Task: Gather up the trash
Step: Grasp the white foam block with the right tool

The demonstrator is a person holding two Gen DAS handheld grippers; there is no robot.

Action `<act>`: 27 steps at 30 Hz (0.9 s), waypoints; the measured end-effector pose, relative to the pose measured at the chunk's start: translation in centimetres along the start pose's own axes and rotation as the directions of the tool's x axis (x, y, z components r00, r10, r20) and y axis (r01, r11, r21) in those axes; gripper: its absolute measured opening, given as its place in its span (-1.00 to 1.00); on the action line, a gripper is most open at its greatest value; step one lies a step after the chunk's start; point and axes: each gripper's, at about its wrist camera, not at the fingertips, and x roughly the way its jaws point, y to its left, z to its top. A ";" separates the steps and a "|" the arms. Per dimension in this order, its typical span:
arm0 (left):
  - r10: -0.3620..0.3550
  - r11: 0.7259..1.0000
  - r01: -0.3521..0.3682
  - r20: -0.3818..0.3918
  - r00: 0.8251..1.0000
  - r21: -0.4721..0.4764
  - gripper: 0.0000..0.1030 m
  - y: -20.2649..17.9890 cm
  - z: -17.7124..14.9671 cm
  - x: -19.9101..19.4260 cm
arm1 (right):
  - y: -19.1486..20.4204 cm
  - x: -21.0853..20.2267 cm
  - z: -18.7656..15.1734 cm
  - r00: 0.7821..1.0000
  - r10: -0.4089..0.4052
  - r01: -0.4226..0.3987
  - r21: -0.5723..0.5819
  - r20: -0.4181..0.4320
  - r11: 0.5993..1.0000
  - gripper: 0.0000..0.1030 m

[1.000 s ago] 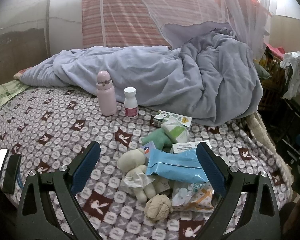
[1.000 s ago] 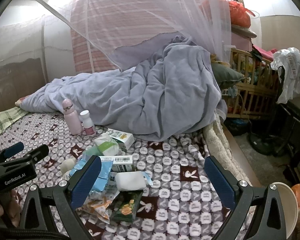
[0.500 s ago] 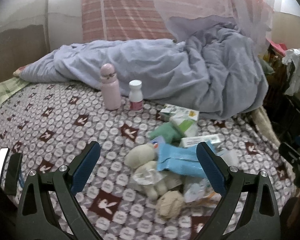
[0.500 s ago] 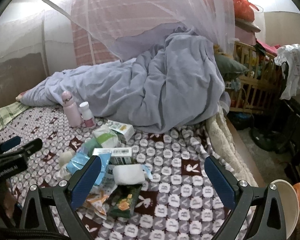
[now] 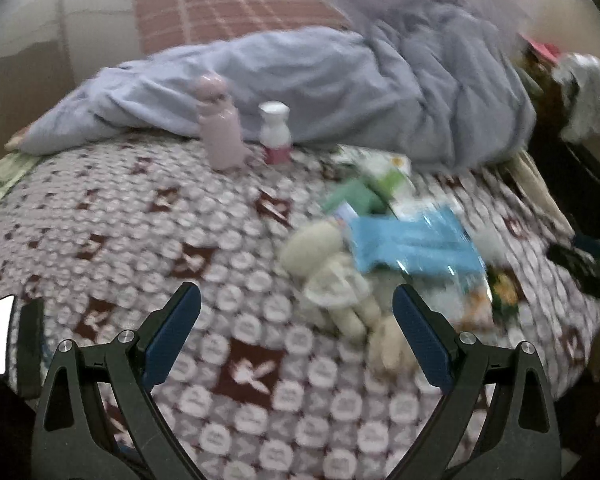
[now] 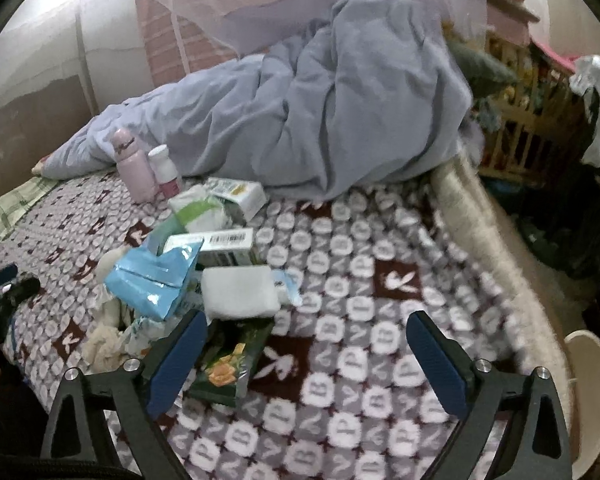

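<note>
A heap of litter lies on the patterned bed sheet: a blue wipes pack, a white pad, a green snack wrapper, cardboard boxes and crumpled tissue. A cream soft toy lies among it. My left gripper is open and empty, just left of the heap. My right gripper hangs open and empty over the sheet, its left finger beside the green wrapper.
A pink bottle and a small white bottle stand in front of a bunched lavender duvet. A wooden crib and clutter fill the floor to the right. A white bin rim shows at lower right.
Both grippers have moved in towards the bed; the heap looks larger in the right wrist view. The left view panned left and is now blurred. Both stay open.
</note>
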 end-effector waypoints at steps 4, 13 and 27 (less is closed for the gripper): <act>-0.084 0.996 0.086 -0.051 0.995 0.036 0.87 -1.7 -1.2 1.0 | 0.1 1.8 0.1 0.998 0.041 -0.041 0.007 -0.046 0.999 0.92; -0.173 0.981 0.184 -0.161 0.972 0.056 0.20 -4.3 -2.0 4.9 | 1.7 6.6 1.9 0.976 0.175 -0.175 0.010 -0.128 0.984 0.91; -0.308 0.946 0.321 -0.180 0.934 0.046 -0.73 -5.6 0.5 2.4 | -0.5 3.3 2.1 0.970 0.240 -0.236 0.063 -0.051 0.970 -0.04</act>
